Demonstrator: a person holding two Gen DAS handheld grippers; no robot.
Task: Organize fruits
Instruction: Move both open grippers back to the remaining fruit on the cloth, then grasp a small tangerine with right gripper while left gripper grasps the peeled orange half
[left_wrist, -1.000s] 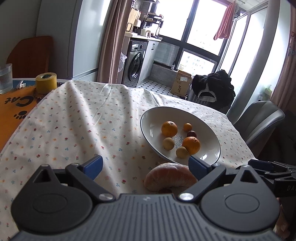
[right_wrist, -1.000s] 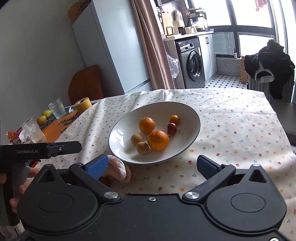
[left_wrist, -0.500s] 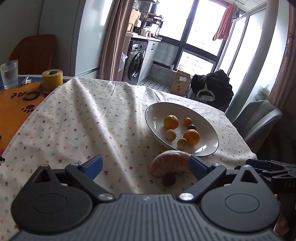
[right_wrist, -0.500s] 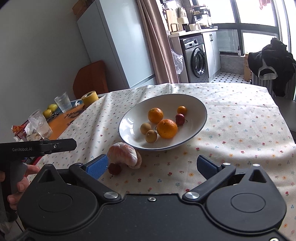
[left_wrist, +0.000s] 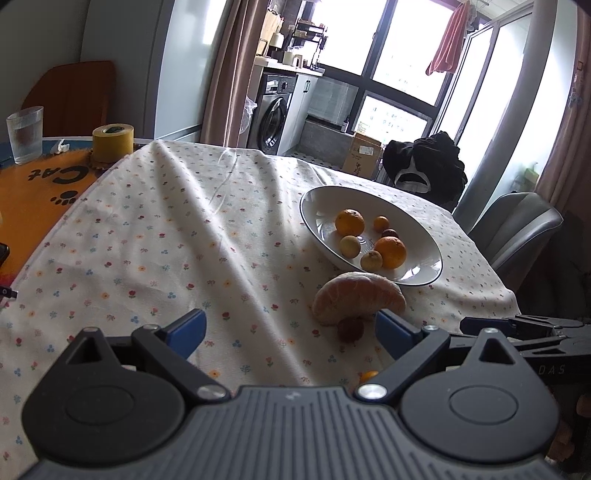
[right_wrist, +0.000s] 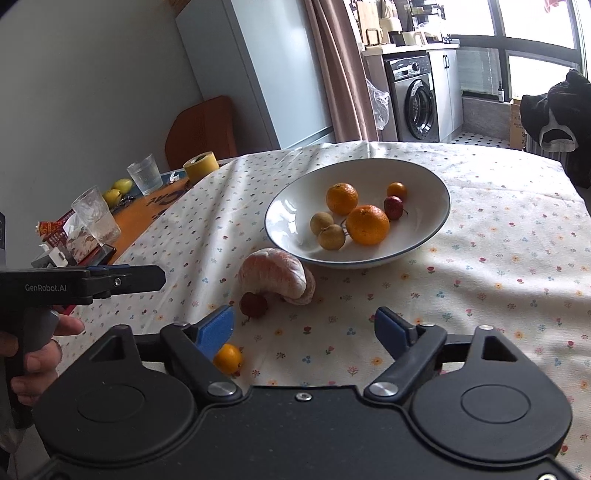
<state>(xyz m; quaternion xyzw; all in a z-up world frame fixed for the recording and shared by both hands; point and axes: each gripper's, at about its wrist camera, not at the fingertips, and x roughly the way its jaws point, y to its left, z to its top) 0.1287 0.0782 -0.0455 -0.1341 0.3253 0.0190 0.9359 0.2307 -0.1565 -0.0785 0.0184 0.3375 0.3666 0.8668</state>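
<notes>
A white bowl (left_wrist: 317, 206) (right_wrist: 288, 218) on the flowered tablecloth holds two oranges (right_wrist: 368, 225), a small orange fruit (right_wrist: 396, 190), a dark red fruit (right_wrist: 393, 208) and two tan round fruits (right_wrist: 331, 236). In front of the bowl lie a peeled pomelo piece (left_wrist: 356, 297) (right_wrist: 275, 275), a dark red fruit (left_wrist: 350, 329) (right_wrist: 253, 305) and a small orange fruit (right_wrist: 228, 359) (left_wrist: 367, 376). My left gripper (left_wrist: 291, 332) is open and empty, just short of the pomelo. My right gripper (right_wrist: 304, 328) is open and empty, above the cloth right of the loose fruits.
An orange mat (left_wrist: 33, 195) at the left carries a yellow tape roll (left_wrist: 112, 142) (right_wrist: 201, 165), glasses (right_wrist: 144, 179) (right_wrist: 96, 214), yellow fruits (right_wrist: 117, 190) and packets. A grey chair (left_wrist: 517, 229) stands past the table's right edge. The left gripper's body (right_wrist: 85, 282) shows in the right wrist view.
Both grippers have drawn back from the bowl; the pomelo piece, the red fruit and the small orange fruit have come into view. Both stay open.
</notes>
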